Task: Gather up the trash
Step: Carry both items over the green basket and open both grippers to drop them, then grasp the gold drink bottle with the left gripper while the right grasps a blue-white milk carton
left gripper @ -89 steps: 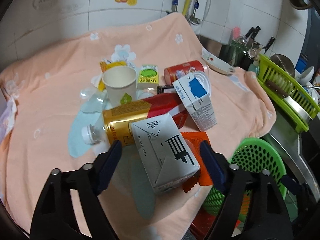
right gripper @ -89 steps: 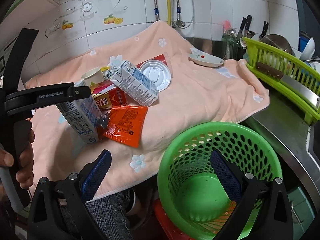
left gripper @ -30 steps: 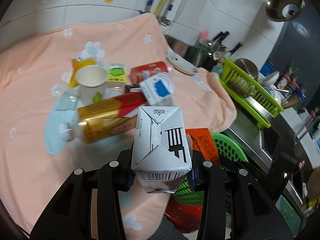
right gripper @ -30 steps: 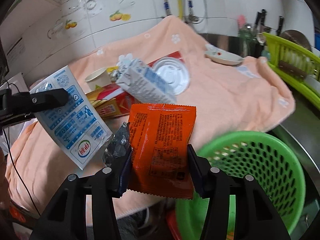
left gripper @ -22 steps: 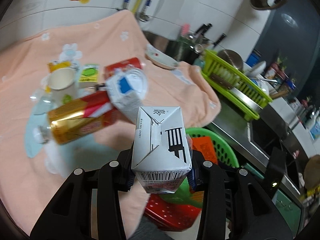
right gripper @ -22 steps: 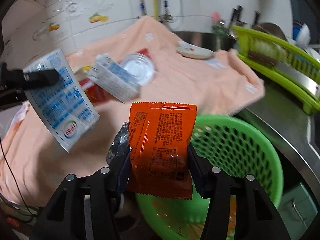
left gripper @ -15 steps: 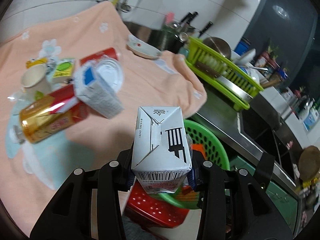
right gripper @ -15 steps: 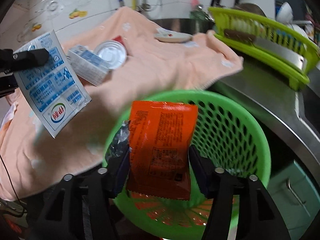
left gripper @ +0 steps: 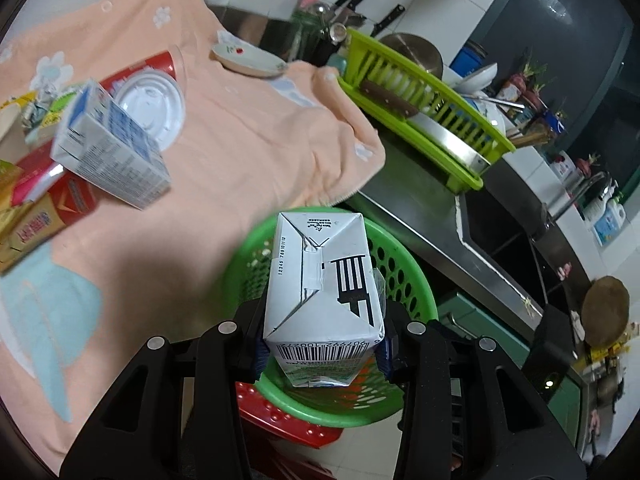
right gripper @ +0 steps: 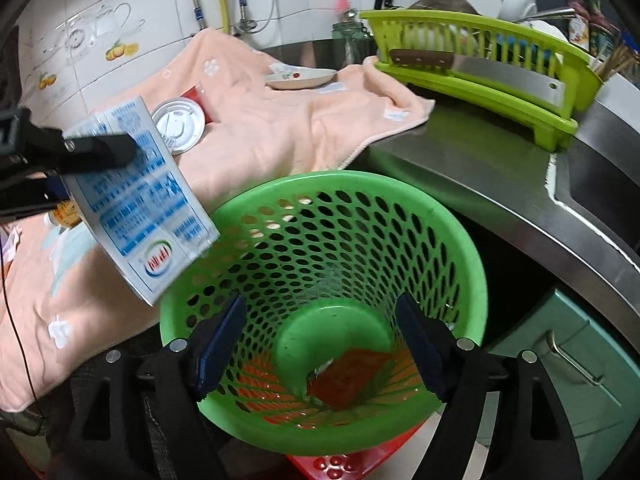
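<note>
My left gripper (left gripper: 322, 354) is shut on a white milk carton (left gripper: 322, 280) and holds it over the green perforated basket (left gripper: 404, 276). In the right wrist view the same carton (right gripper: 140, 200) hangs at the left, over the basket's rim (right gripper: 320, 180). My right gripper (right gripper: 320, 344) is open and empty above the basket's mouth. An orange snack packet (right gripper: 350, 376) lies at the bottom of the basket. More trash stays on the peach towel (left gripper: 240, 128): a blue-white carton (left gripper: 108, 148), a red cup with a white lid (left gripper: 152, 100) and a red-gold package (left gripper: 36, 216).
A lime dish rack (right gripper: 480, 64) with a cleaver stands on the steel counter (right gripper: 500, 184) at the right. A small dish (right gripper: 300, 76) sits at the towel's far edge. The basket rests on a red stool (left gripper: 288, 424). Knives and taps line the tiled wall.
My right gripper has opened and dropped the orange packet into the basket. My left gripper has carried the milk carton from the towel to over the basket.
</note>
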`<state>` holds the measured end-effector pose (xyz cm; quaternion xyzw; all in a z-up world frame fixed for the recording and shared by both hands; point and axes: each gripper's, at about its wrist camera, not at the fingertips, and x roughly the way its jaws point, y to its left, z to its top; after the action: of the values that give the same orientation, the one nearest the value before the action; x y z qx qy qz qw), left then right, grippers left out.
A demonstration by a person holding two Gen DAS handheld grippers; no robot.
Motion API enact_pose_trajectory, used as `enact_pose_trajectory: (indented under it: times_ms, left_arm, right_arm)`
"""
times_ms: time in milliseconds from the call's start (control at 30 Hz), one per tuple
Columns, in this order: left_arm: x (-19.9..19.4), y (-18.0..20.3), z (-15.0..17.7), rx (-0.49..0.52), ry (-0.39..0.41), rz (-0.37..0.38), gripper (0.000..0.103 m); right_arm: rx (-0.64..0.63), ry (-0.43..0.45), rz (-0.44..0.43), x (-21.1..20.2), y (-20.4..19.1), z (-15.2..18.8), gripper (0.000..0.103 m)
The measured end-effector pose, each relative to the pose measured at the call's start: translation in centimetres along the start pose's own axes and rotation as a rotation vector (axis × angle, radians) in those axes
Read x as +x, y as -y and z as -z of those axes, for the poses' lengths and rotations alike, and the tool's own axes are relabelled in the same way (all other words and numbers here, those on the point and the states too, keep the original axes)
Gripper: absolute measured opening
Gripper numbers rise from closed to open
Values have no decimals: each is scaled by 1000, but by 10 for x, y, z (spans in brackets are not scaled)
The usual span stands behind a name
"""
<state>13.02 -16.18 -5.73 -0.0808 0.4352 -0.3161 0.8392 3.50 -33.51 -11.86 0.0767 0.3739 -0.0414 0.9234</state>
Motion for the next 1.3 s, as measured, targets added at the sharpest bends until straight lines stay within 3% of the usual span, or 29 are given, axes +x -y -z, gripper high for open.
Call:
enact_pose_trajectory:
  times_ms: [200,333,633,1300]
  left_arm:
    - [13,5,5,11,-24,9,42]
    - [15,5,8,8,-37,23,53]
    - [3,4,7,24,-14,24,55]
    - [-91,-82,-12,-38,137,-206,55]
  right_arm:
    - [6,20,11,-7,4,0,75]
    - [7,25,4,-9,2,-1,75]
    - [-4,37,-9,-14,-4,-6,75]
    - [-183,70,-141,0,-82,-49,75]
